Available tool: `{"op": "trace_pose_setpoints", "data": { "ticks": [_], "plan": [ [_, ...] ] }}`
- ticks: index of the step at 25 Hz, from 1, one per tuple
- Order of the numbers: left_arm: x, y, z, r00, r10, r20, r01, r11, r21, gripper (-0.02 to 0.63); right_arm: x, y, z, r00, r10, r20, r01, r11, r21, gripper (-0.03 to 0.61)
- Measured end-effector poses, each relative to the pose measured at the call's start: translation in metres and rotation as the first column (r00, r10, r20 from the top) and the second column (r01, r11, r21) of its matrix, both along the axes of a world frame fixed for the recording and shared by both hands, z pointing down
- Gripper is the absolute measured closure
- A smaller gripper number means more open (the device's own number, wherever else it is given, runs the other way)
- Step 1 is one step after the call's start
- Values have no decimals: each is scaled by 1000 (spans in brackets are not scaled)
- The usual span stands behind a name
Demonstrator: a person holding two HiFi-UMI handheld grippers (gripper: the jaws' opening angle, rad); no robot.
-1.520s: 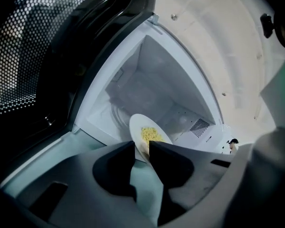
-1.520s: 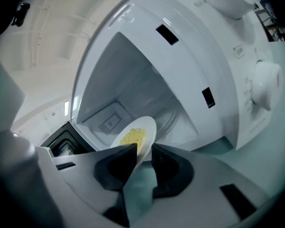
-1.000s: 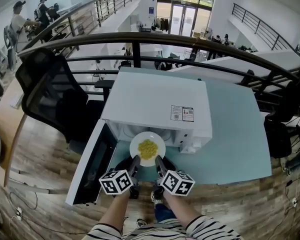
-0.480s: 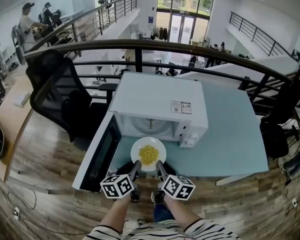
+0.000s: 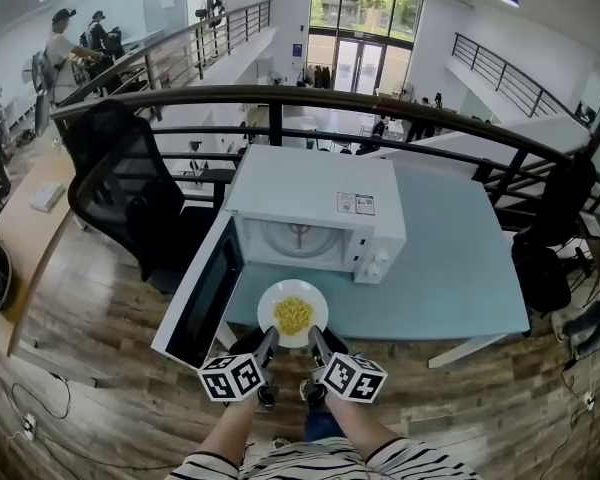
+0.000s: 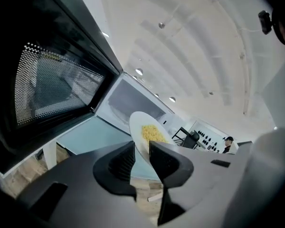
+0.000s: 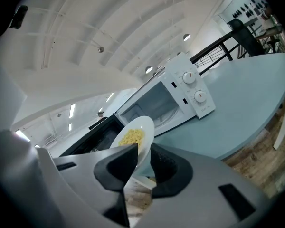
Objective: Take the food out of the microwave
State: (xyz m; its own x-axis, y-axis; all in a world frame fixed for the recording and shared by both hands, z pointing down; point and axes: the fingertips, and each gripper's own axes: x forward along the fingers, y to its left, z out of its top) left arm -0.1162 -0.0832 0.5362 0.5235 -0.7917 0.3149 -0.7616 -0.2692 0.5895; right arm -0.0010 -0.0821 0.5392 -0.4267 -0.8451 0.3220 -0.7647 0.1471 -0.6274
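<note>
A white plate (image 5: 293, 311) with yellow food (image 5: 293, 315) on it hangs in the air in front of the white microwave (image 5: 315, 208), over the near edge of the table. My left gripper (image 5: 267, 340) is shut on the plate's near left rim and my right gripper (image 5: 314, 338) is shut on its near right rim. The left gripper view shows the plate (image 6: 147, 137) edge-on between the jaws. In the right gripper view the plate (image 7: 135, 137) is pinched the same way. The microwave cavity (image 5: 298, 238) stands empty but for its glass turntable.
The microwave's door (image 5: 202, 293) is swung wide open to the left of the plate. The pale blue table (image 5: 450, 268) stretches out to the right. A black office chair (image 5: 115, 183) stands at the left and a dark railing (image 5: 280, 98) runs behind. People work at desks far off, top left.
Both grippers have drawn the plate back out of the microwave's mouth toward me. It now hangs over the table's near edge, and the cavity shows empty.
</note>
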Motion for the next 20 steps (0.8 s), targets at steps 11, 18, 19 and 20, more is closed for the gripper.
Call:
{"op": "trace_pose_setpoints", "data": {
  "ticks": [11,18,19,20],
  "plan": [
    [-5,49,0,1000,0,5,0,1000,2,509,-5,47,2,1000,-2,12,2,1000,-8,486],
    [-7,74,2,1000,6,8,-6,1000,-3,509,-8,72,5,1000,-13,10,14,1000,-17,487],
    [-8,78,2,1000,7,8,-7,1000,-6,510,-8,75,5,1000,-16,9,16,1000,-19,486],
    [-9,81,2,1000,9,8,-9,1000,-8,510,-9,79,5,1000,-19,7,19,1000,-21,486]
  ]
}}
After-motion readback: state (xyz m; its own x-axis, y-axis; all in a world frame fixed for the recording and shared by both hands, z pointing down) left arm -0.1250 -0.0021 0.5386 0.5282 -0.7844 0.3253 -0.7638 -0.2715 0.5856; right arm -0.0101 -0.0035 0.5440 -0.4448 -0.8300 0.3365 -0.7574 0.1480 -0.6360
